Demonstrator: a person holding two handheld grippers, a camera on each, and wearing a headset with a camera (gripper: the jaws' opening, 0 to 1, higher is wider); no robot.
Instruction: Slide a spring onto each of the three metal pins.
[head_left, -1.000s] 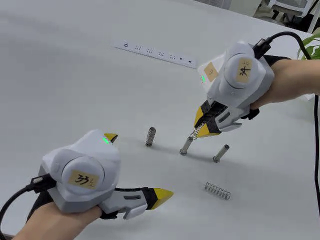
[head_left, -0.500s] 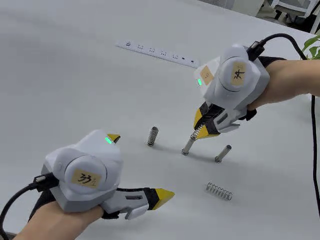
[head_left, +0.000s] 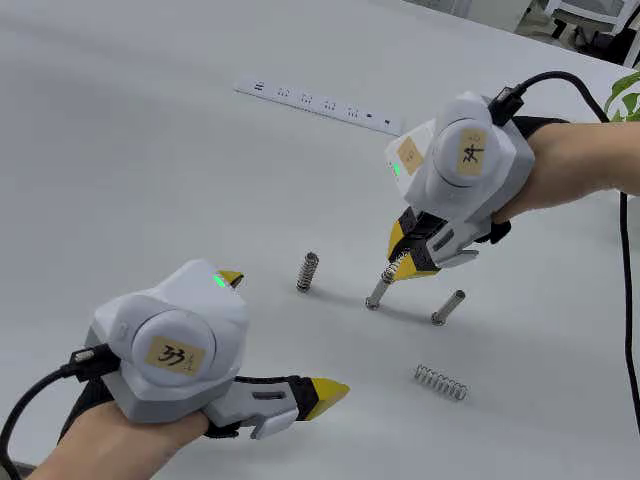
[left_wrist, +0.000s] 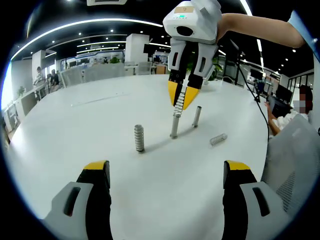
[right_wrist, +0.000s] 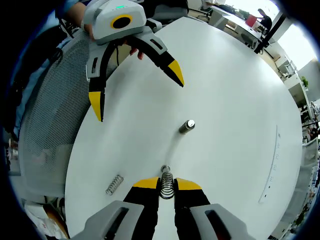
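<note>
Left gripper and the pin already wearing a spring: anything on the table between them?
No. In the left gripper view the stretch of table between the open left gripper and the spring-loaded pin is bare.

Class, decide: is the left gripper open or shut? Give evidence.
Open. The left gripper shows its yellow-tipped jaws spread wide apart, holding nothing between them.

Counter (head_left: 150, 150) looks smooth, matt white; spring (head_left: 440, 381) gleams, bare metal wire; pin (head_left: 446, 306) a duller brushed metal; right gripper (head_left: 405, 266) shell, glossy plastic.
</note>
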